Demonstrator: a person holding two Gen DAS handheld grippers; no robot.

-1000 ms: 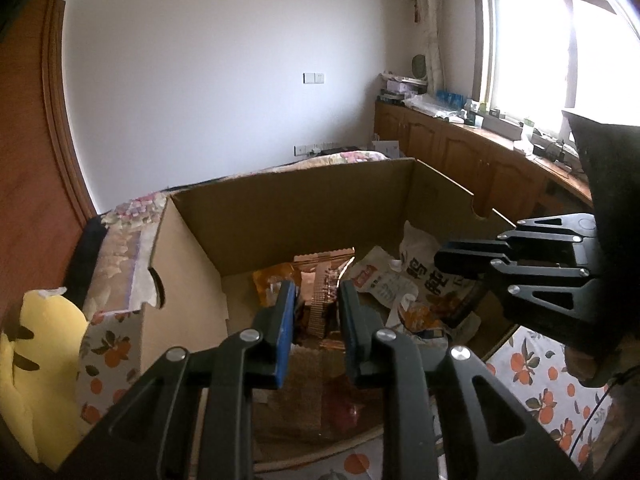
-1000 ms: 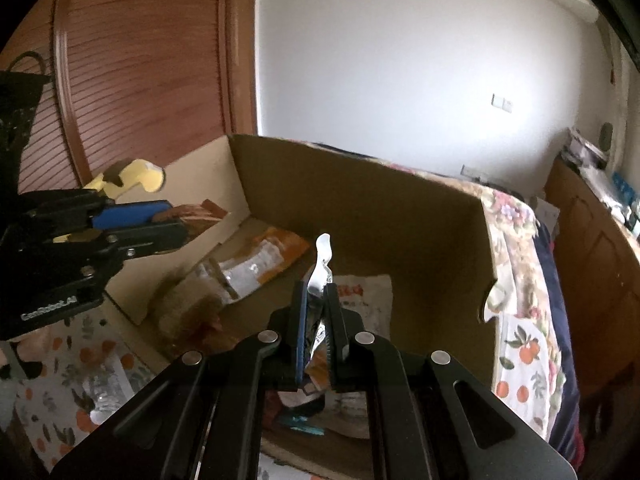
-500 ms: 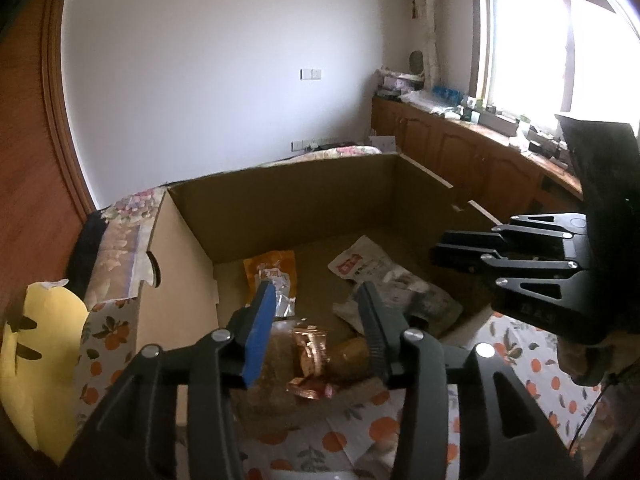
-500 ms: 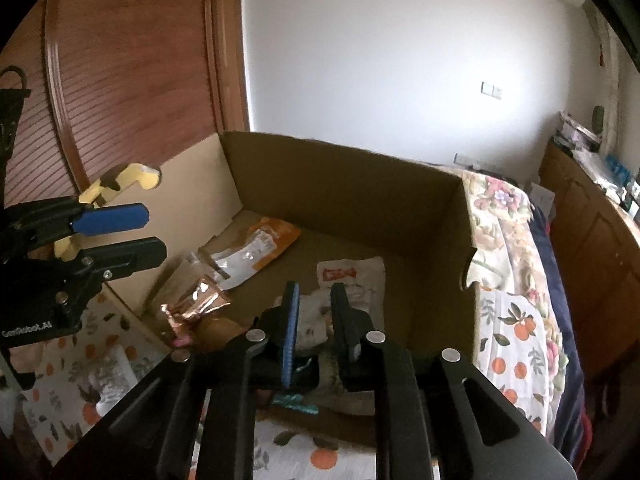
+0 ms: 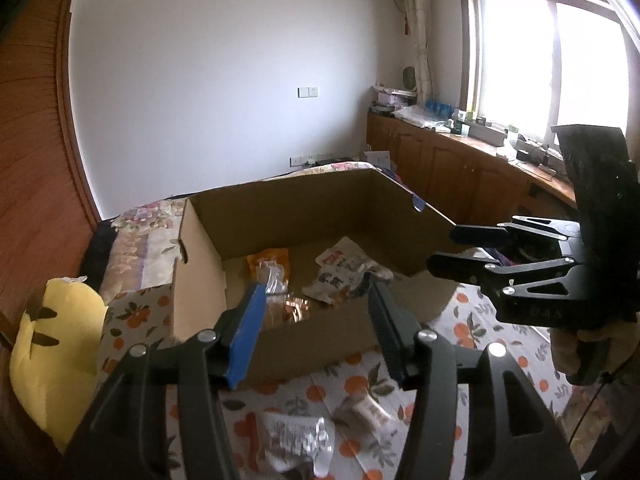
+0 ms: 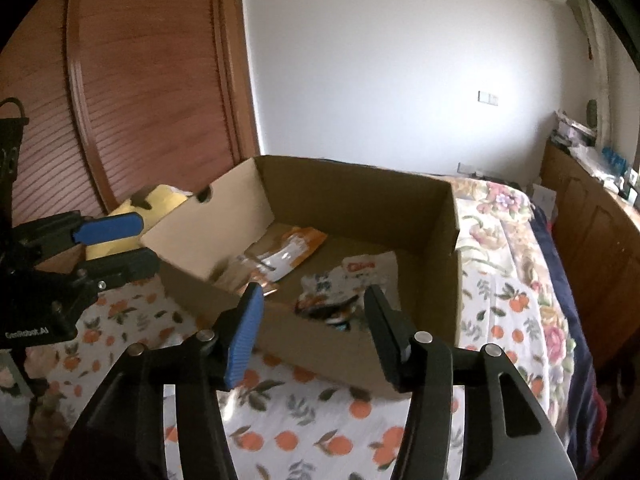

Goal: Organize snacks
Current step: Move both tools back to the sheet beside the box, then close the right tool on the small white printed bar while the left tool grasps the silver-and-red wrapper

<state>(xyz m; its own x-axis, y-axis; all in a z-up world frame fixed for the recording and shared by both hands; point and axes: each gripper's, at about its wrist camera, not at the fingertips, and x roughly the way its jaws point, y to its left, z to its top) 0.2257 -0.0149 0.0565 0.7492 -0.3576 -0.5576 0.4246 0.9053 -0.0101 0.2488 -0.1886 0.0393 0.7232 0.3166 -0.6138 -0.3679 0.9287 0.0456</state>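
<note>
An open cardboard box (image 5: 280,208) (image 6: 352,196) sits on a bed with an orange-print sheet. Inside lie an orange snack pack (image 5: 269,268) (image 6: 292,250), white packs (image 5: 340,272) (image 6: 352,280) and a copper foil pack (image 5: 294,308). My left gripper (image 5: 316,312) is open and empty, held above the box's near wall. My right gripper (image 6: 312,312) is open and empty, also near the front wall; it shows at the right of the left wrist view (image 5: 464,248). Two loose packs (image 5: 300,438) (image 5: 366,410) lie on the sheet before the box.
A yellow plush toy (image 5: 52,344) lies left of the box. A wooden wardrobe (image 6: 140,80) stands behind it. Low wooden cabinets (image 5: 460,172) with clutter run under the window at the right. A floral quilt (image 6: 504,220) covers the bed beyond the box.
Both grippers let go of their snack packs into the box, opened wide, and pulled back and up from inside the box to in front of its near wall.
</note>
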